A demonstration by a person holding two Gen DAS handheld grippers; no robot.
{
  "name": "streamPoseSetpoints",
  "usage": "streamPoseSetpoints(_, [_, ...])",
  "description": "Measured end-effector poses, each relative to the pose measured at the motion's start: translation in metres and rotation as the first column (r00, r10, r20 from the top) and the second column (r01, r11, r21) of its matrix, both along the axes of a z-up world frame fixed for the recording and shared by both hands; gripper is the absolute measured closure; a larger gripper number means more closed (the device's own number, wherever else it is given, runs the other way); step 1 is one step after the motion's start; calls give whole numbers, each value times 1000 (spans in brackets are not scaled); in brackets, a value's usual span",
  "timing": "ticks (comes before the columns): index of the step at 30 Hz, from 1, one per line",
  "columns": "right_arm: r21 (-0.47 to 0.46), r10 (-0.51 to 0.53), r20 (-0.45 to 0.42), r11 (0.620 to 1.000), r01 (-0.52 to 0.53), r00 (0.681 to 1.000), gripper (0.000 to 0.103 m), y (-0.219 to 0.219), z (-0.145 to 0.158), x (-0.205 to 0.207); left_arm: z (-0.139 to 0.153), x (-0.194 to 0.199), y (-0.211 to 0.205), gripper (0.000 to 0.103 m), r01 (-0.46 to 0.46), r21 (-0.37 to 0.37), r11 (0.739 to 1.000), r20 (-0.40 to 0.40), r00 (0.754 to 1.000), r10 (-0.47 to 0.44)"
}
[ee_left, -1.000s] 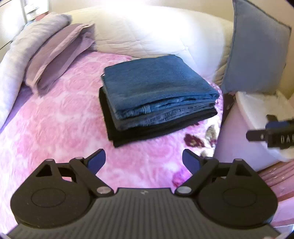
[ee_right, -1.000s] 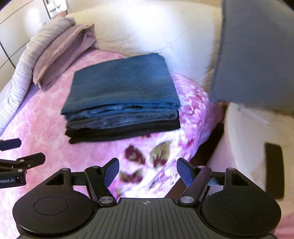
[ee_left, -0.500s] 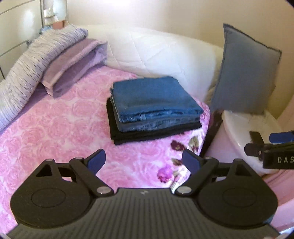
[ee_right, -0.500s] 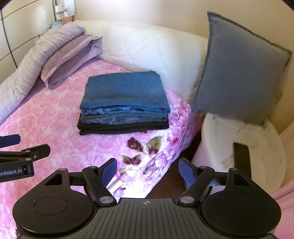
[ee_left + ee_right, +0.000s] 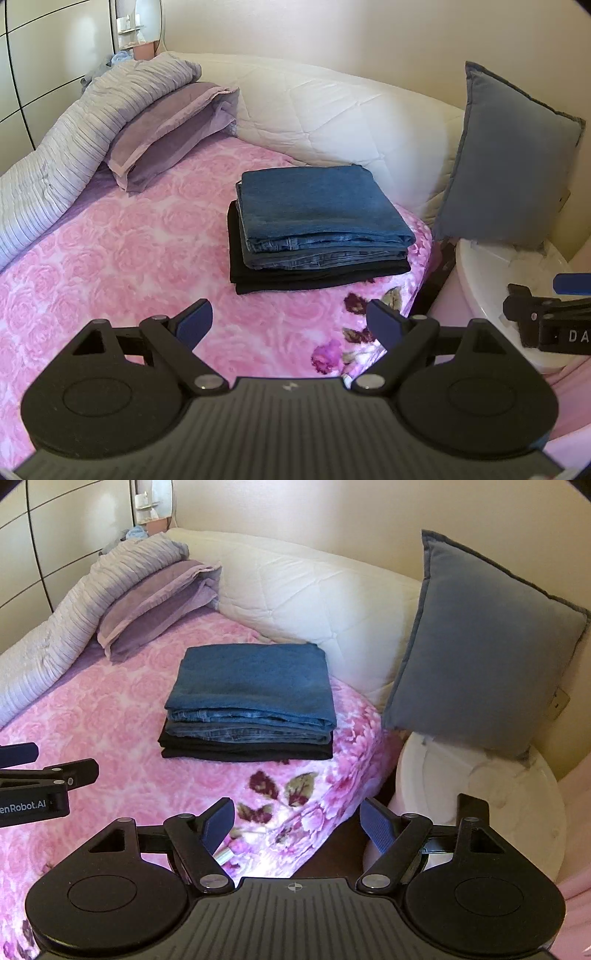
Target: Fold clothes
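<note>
Cushion (image 5: 476, 646) upright on white stool (image 5: 517, 794), beside folded clothes stack (image 5: 251, 701).

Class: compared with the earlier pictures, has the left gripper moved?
Yes. The left gripper has pulled back from the folded stack, which now looks smaller and farther off on the pink bedspread.

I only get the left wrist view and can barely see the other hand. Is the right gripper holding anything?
Observer: No. The right gripper is open, with nothing between its fingers.
Operator: What is it pointing at?
Observer: The corner of the pink blanket and the dark gap beside the white round table.
Operator: And my gripper, seen from there?
Observer: The left gripper sits short of the folded jeans stack, not touching it.
</note>
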State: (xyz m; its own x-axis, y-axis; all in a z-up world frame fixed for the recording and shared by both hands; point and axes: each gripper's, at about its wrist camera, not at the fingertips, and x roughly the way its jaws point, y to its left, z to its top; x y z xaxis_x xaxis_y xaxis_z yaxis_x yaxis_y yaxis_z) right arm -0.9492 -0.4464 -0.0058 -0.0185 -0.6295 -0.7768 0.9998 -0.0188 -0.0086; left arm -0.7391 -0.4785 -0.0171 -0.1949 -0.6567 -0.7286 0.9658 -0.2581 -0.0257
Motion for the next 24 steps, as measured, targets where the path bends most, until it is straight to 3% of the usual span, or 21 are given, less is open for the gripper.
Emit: streamPoseSetpoints(24, [12, 85, 9, 996, -85, 996, 25, 9, -7, 12, -6, -3, 14, 14, -63, 46, 997, 34, 998, 62])
